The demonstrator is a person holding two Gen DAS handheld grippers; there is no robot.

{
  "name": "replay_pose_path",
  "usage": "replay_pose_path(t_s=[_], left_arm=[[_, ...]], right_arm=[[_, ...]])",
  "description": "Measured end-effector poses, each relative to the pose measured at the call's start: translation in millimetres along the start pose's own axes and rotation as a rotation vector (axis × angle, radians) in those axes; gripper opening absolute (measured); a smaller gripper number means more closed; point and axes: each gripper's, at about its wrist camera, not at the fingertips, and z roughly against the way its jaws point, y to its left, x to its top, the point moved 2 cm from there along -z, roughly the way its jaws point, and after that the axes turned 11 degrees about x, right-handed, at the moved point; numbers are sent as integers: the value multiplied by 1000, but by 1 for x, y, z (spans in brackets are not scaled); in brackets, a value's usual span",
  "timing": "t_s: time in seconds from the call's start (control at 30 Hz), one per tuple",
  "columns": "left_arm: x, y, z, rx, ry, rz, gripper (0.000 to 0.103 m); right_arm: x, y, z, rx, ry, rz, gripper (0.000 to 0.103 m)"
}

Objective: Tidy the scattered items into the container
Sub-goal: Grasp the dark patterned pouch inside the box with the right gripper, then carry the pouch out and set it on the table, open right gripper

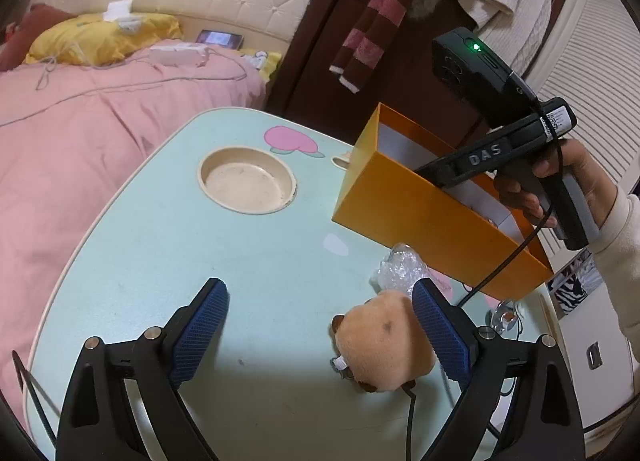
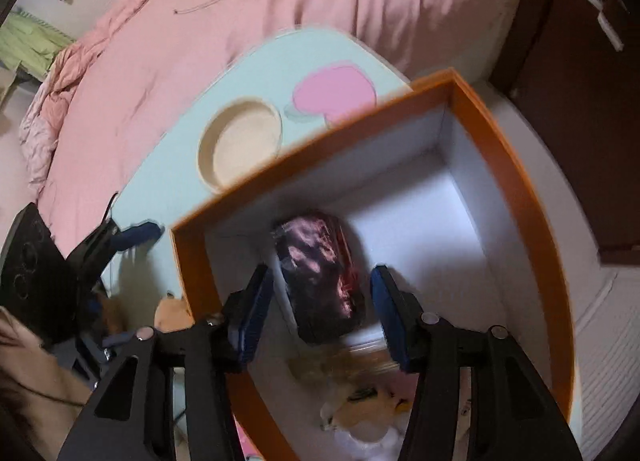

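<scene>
Left wrist view shows a pale green table pushed against a bed with a pink quilt. An orange box, white inside, stands on the table's far right part and serves as the landmark. Left of the box, a round beige recess is sunk into the tabletop. Nearer the camera than the box, just beside its front wall, lies a crumpled clear wrapper, and nearer still a tan plush toy rests on the table. The left gripper stands wide open around the toy, whose right side lies against the right finger pad; the left pad is well clear of it.

Above the box, a hand holds the right gripper, which points down into it. In the right wrist view a dark glossy packet lies between its fingers inside the box; the pads do not press it, so the claw is released. More small items lie blurred at the box's near end.
</scene>
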Motion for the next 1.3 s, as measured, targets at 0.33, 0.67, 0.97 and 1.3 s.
replay_pose_path(t_s=[0.33,0.67,0.97,1.3], left_arm=[[5,-3,-3,5,1,-12,94],[5,-3,-3,12,1,-24,94],[1,-6,-1,40,-4,-52,96],[-2,-5,2,50,-11,-60,97]], right_arm=[[-16,2,23,-52,-195,-55,30],[-83,69,98,-22,-506,-48,30],[-152,96,43,-62,-537,-173,30],[-177,93,-13,-185,-601,-265,30]])
